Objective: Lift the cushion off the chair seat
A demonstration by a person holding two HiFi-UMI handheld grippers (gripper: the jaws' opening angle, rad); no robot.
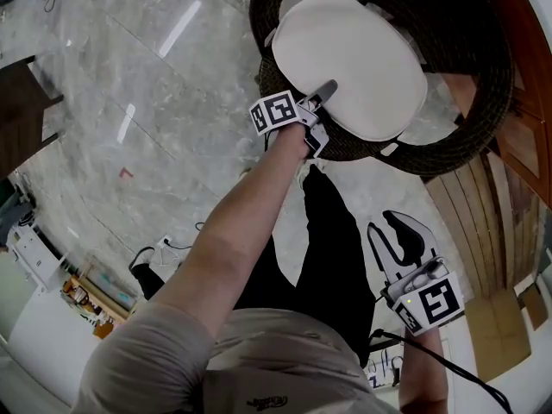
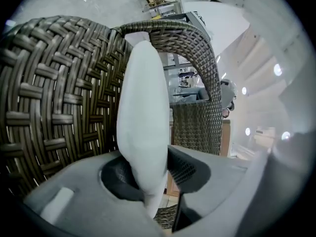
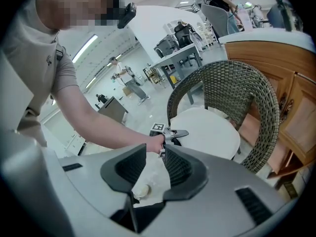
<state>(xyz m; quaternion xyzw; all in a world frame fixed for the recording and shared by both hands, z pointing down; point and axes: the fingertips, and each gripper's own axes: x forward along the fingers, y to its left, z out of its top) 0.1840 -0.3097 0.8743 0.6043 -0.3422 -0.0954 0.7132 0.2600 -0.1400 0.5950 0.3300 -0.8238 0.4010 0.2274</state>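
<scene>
A white oval cushion (image 1: 349, 63) lies on the seat of a dark wicker chair (image 1: 470, 110). My left gripper (image 1: 321, 100) is at the cushion's near edge. In the left gripper view the cushion's edge (image 2: 143, 112) stands between the two pads, which pinch it, with the chair's woven back (image 2: 49, 93) behind. My right gripper (image 1: 401, 240) hangs low beside the person's leg, well short of the chair, jaws apart and empty. The right gripper view shows its own pads (image 3: 178, 169) apart over the floor, and beyond them the left gripper (image 3: 177, 134) on the cushion (image 3: 210, 130).
A wooden cabinet (image 1: 517, 136) stands close to the chair's right side. Pale marble floor (image 1: 129, 76) spreads to the left. Cables and a power strip (image 1: 164, 247) lie near the person's feet. Dark furniture (image 1: 21, 102) sits at the far left.
</scene>
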